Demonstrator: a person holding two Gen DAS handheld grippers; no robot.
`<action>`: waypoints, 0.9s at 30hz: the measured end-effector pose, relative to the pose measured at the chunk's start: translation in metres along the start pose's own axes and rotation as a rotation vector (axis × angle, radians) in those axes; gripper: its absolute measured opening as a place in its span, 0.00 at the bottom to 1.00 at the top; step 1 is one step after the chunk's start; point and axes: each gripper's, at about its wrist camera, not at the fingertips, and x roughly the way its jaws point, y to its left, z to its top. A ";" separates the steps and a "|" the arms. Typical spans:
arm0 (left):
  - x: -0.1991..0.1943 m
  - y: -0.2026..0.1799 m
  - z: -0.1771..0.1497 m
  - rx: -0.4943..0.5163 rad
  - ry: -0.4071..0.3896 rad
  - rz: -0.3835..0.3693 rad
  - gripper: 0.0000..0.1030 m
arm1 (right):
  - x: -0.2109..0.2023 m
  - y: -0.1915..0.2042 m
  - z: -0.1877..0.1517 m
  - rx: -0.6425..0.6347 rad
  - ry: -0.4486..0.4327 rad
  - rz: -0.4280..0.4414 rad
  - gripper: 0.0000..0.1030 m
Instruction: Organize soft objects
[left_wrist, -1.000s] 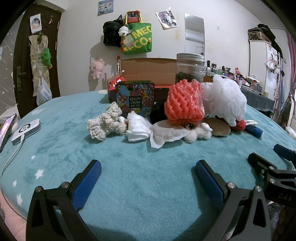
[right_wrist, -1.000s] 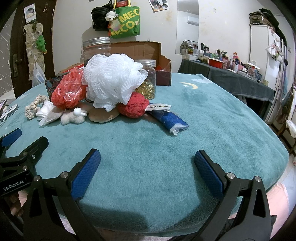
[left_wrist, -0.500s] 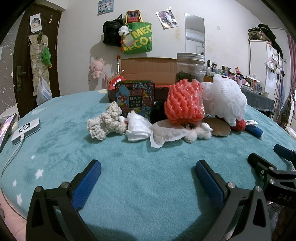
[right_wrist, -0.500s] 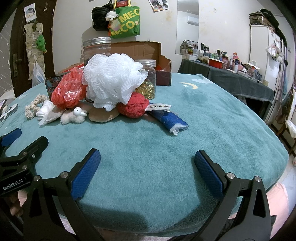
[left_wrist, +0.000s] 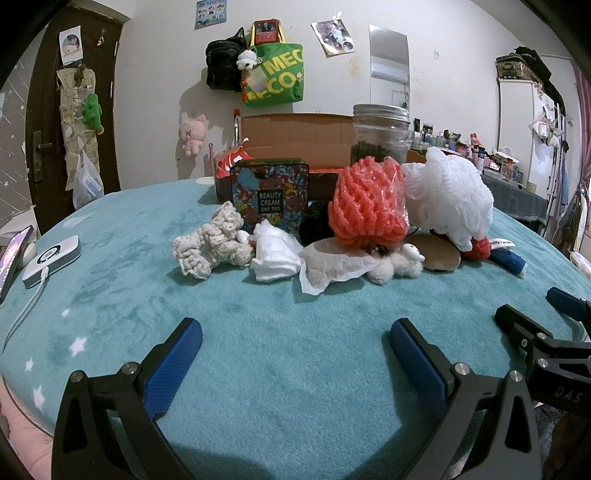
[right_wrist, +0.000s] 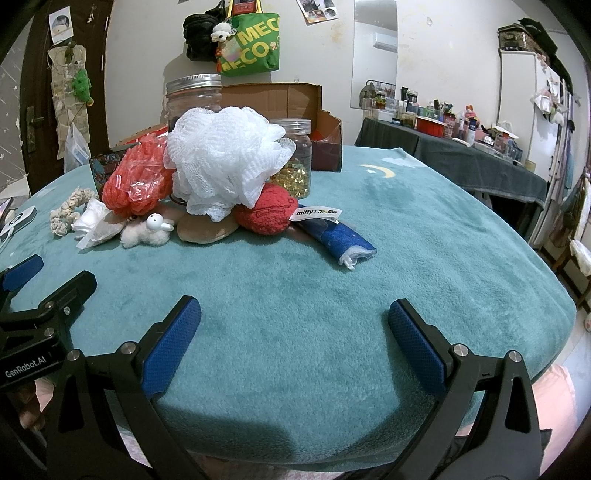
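A heap of soft things lies mid-table: a cream knitted piece (left_wrist: 210, 247), a white cloth (left_wrist: 274, 253), an orange mesh ball (left_wrist: 369, 206), a white bath pouf (left_wrist: 450, 197) (right_wrist: 221, 168), a small white plush (left_wrist: 400, 260) (right_wrist: 147, 232), a red fuzzy ball (right_wrist: 266, 215) and a rolled blue towel (right_wrist: 338, 240). My left gripper (left_wrist: 293, 341) is open over the teal cloth, well short of the heap. My right gripper (right_wrist: 293, 321) is open too, nearer the blue towel, holding nothing.
Behind the heap stand a floral tin (left_wrist: 269, 194), a tall glass jar (left_wrist: 380, 136), a smaller jar (right_wrist: 293, 162) and an open cardboard box (left_wrist: 295, 140). A power bank (left_wrist: 51, 260) with cable and a phone lie at the left edge. The teal table cover (right_wrist: 424, 229) drops off at right.
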 end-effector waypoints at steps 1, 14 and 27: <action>0.000 0.000 0.000 0.001 0.000 0.000 1.00 | 0.000 0.000 0.000 0.001 0.000 0.000 1.00; 0.004 0.006 0.013 0.005 0.052 -0.052 1.00 | 0.003 0.000 -0.004 0.001 0.023 0.014 1.00; -0.001 0.014 0.058 0.010 0.016 -0.129 1.00 | 0.001 -0.013 0.039 0.030 -0.002 0.085 1.00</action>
